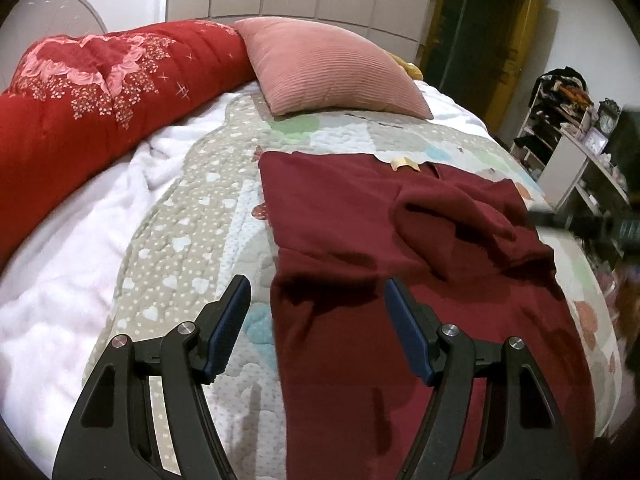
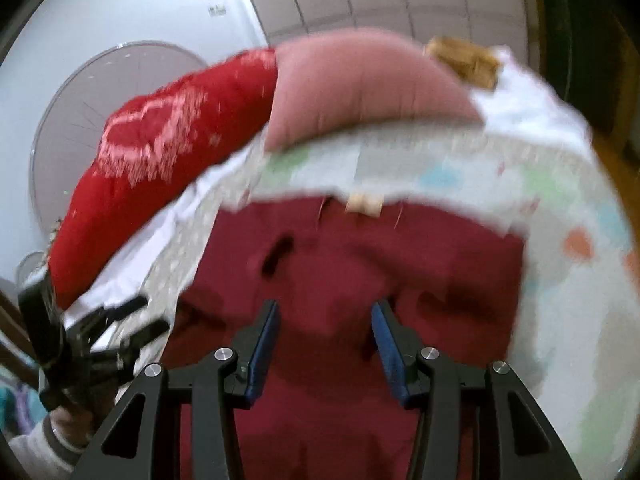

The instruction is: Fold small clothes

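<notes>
A dark red garment [image 1: 400, 216] lies flat on the patterned quilt [image 1: 192, 224], its collar and tan tag [image 1: 406, 165] toward the pillow. One sleeve [image 1: 460, 216] is folded in over the body. My left gripper [image 1: 316, 282] hovers open over the garment's near left edge, nothing between its blue pads. In the blurred right wrist view, my right gripper [image 2: 326, 306] stands open just above the garment [image 2: 360, 260], its pads apart and pressing on no cloth. The left gripper [image 2: 148, 316] shows at the left there, held by a hand [image 2: 68, 420].
A red flowered duvet [image 1: 100, 92] is rolled along the bed's left side, over a white blanket [image 1: 60, 260]. A pink ribbed pillow [image 1: 328, 68] lies at the head. Cluttered shelves [image 1: 568, 132] stand right of the bed, a dark doorway [image 1: 476, 28] behind.
</notes>
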The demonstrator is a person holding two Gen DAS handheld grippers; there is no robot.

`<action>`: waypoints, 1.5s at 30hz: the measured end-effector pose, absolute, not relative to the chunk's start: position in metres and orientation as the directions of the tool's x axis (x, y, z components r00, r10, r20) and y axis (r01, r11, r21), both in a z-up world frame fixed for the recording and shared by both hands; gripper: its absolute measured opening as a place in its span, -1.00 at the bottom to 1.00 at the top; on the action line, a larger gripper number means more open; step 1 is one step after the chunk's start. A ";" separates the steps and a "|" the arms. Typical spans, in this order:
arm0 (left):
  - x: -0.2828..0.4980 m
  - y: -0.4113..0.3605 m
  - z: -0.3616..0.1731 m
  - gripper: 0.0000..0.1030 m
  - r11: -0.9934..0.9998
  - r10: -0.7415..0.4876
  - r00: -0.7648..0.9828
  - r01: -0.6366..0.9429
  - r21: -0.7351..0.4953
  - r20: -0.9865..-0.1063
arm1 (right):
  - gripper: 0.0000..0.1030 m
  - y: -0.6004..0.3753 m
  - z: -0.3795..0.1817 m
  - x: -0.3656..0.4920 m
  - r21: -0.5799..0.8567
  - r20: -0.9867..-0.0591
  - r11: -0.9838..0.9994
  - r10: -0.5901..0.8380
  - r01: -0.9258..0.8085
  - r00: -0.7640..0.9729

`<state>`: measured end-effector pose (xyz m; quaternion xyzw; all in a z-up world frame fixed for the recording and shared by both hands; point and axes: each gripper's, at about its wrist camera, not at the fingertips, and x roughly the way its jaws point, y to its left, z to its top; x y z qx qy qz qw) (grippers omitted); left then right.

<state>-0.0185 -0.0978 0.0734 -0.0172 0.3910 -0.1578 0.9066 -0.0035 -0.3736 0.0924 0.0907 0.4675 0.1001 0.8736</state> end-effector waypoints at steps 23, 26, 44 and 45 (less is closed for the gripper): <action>-0.008 -0.061 0.068 0.36 0.957 -0.288 0.653 0.213 -0.196 -0.700 | 0.14 -0.296 0.102 0.026 0.255 -0.679 0.926 0.377 -0.279 0.630; -0.006 -0.062 0.070 0.36 0.955 -0.298 0.653 0.202 -0.219 -0.696 | 0.14 -0.316 0.077 0.026 0.154 -0.738 0.971 0.237 -0.184 0.631; 0.008 -0.001 0.073 0.36 0.938 -0.305 0.651 0.082 -0.336 -0.695 | 0.16 -0.230 0.052 0.043 0.344 -0.673 0.805 0.571 -0.484 0.470; 0.009 0.000 0.073 0.36 0.935 -0.309 0.648 0.074 -0.346 -0.696 | 0.16 -0.228 0.051 0.037 0.326 -0.686 0.805 0.562 -0.495 0.463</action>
